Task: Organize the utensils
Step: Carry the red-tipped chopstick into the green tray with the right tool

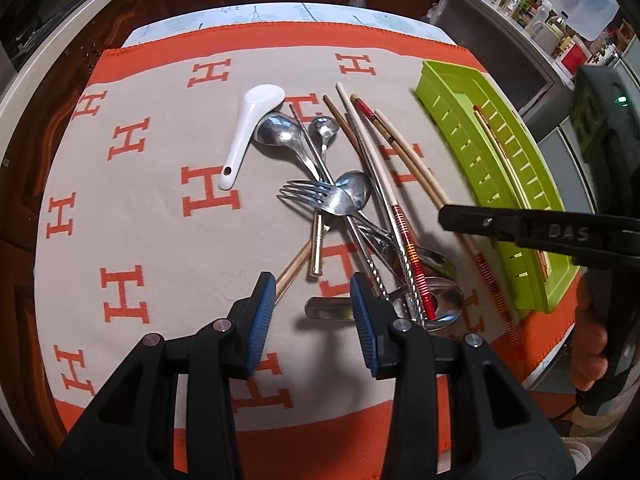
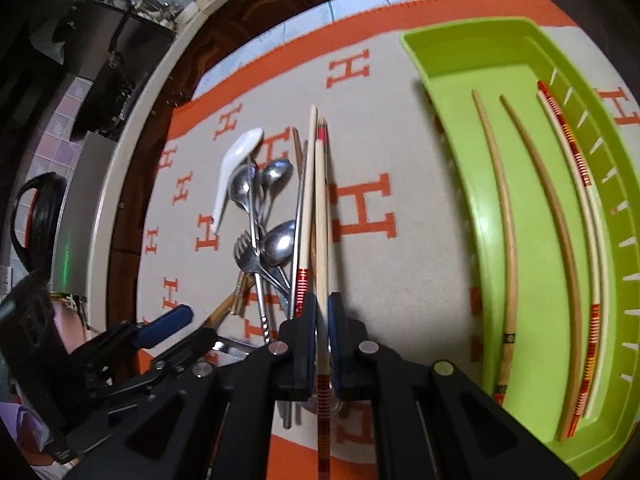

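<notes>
chopstick [image 2: 321, 216] between right gripper [image 2: 321, 304] pads

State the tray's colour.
Lime green tray, clearest in the right wrist view.

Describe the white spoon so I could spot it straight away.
Start at the orange-and-grey cloth with the H pattern, then find the heap of cutlery at its middle. On the heap's far left edge lies the white spoon: the only ceramic piece, short and deep-bowled, with a hole in its handle end, unlike the shiny metal spoons beside it.
</notes>
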